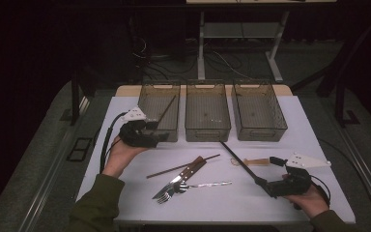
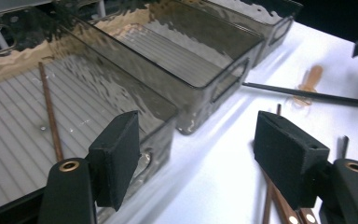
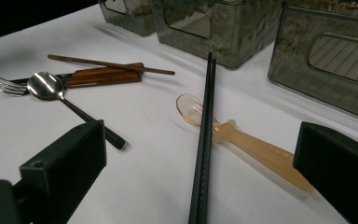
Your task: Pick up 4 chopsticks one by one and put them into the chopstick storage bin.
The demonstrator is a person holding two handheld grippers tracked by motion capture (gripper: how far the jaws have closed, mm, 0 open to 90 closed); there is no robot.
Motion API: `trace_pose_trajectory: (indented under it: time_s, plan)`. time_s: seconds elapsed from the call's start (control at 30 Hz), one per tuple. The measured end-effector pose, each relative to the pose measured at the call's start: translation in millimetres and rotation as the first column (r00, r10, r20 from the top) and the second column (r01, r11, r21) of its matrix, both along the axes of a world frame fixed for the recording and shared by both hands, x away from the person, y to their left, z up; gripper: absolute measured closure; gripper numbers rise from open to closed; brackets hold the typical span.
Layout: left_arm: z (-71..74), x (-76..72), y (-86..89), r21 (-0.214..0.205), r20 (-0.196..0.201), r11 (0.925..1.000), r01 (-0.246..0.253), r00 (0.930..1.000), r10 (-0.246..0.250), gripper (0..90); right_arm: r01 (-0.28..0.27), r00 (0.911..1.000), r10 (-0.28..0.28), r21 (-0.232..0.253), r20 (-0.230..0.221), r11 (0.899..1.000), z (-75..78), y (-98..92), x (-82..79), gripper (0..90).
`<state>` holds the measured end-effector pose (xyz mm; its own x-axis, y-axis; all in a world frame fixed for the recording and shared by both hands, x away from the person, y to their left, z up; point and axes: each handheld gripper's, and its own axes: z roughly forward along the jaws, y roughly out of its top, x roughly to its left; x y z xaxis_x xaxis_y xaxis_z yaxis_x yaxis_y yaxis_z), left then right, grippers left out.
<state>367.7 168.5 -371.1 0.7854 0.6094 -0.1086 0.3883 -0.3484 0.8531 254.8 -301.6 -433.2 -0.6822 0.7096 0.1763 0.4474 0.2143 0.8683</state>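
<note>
From above, the left tool (image 1: 158, 137) sits by the front edge of the left bin (image 1: 147, 94), with its jaws apart and nothing between them. One brown chopstick (image 1: 166, 109) leans inside that bin. Another brown chopstick (image 1: 182, 166) lies on the white desk (image 1: 290, 116), down and to the right of the left tool. It lies slanted, with its high end to the right. The left hand (image 1: 121, 153) is the nearer one to it. The forearm comes up from the bottom edge, and the tool points right. The right tool (image 1: 265, 186) rests low on the right side, with the black chopsticks (image 1: 239, 161) running up and left from its tip.

Along the left tool's own jaws, both pads (image 2: 116, 156) stand wide and hold nothing. The left bin (image 2: 98, 98) is on the left pad's side, and the brown chopstick (image 2: 50, 112) lies on its floor. The desk (image 2: 205, 177) shows in the gap.

Along the right tool's own jaws, the black chopsticks (image 3: 204, 140) run straight away from the camera, in the gap between the two pads (image 3: 65, 163). The jaws stand far apart and do not press on the sticks. The black sticks cross over a clear spoon (image 3: 251, 149). Farther off lie a metal spoon (image 3: 51, 88), a fork (image 3: 4, 86) and the other brown chopstick (image 3: 107, 64), which rests on a knife's wooden handle (image 3: 102, 75).

I think the left tool must next swing down and right to that brown stick.
</note>
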Motion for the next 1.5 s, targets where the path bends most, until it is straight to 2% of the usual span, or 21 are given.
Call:
trace_pose_trajectory:
  time_s: [0.13, 0.33, 0.6, 0.8, 0.97, 1.07, 1.13, 1.27, 1.33, 1.43, 1.5]
  plan:
    - [-3.6, -9.1, -1.1, -0.018, 0.001, 0.9996, 0.021, 0.9998, -0.021, 29.6, -0.014, 0.9998, 0.014, 0.026, -0.014, 1.0, -0.1, 0.1, 4.3, 2.6]
    - [-9.9, -21.1, 1.9, -0.021, 0.003, 0.9994, 0.026, 0.9996, -0.026, 26.6, -0.031, 0.9991, 0.031, 0.026, -0.027, 0.999, 1.1, 0.3, 7.8, 2.6]
    - [-19.7, -44.8, 3.9, -0.017, 0.024, 0.999, 0.042, 0.9988, -0.042, 22.5, -0.039, 0.9992, 0.039, -0.01, -0.003, 0.999, 1.9, 3.3, 3.5, 2.6]
    - [-27.0, -54.2, 3.0, 0.004, 0.033, 0.9987, 0.05, 0.9982, -0.05, 22.4, -0.049, 0.9988, 0.049, -0.006, 0.001, 0.999, 1.6, 4.3, 1.4, 2.6]
    - [-34.4, -60.8, 4.7, 0.006, 0.02, 0.998, 0.062, 0.9978, -0.063, 22.9, -0.048, 0.9988, 0.048, -0.002, -0.002, 0.999, 1.4, 4.9, 0.2, 2.6]
    - [-37.3, -61.8, 5.3, -0.001, 0.021, 0.9976, 0.069, 0.9974, -0.069, 25.9, -0.049, 0.9988, 0.049, -0.004, -0.006, 0.999, 1.1, 5.0, 0.3, 2.6]
    - [-40.5, -61.4, 4.4, 0.023, 0.02, 0.9972, 0.071, 0.9972, -0.072, 29.2, -0.048, 0.9988, 0.048, -0.004, -0.007, 0.999, 0.9, 5.1, 0.2, 2.6]
    - [-46.7, -58.7, 2.5, 0.023, -0.014, 0.9946, 0.102, 0.9948, -0.101, 39.9, -0.048, 0.9988, 0.048, -0.006, -0.009, 0.999, 0.4, 5.7, 0.2, 2.6]
    - [-49.8, -57.0, 0.0, 0.048, -0.025, 0.9908, 0.126, 0.9918, -0.125, 45.1, -0.047, 0.9988, 0.047, -0.006, -0.009, 0.999, 0.3, 5.7, 0.1, 2.6]
    - [-52.5, -55.2, -1.2, 0.055, -0.037, 0.9893, 0.135, 0.9904, -0.133, 50.1, -0.047, 0.9989, 0.047, -0.007, -0.01, 0.999, 0.2, 5.7, 0.2, 2.6]
    - [-56.1, -52.6, -2.2, 0.055, -0.064, 0.9872, 0.15, 0.9871, -0.146, 55.6, -0.046, 0.9989, 0.046, -0.007, -0.011, 0.999, 0.0, 5.7, 0.2, 2.6]
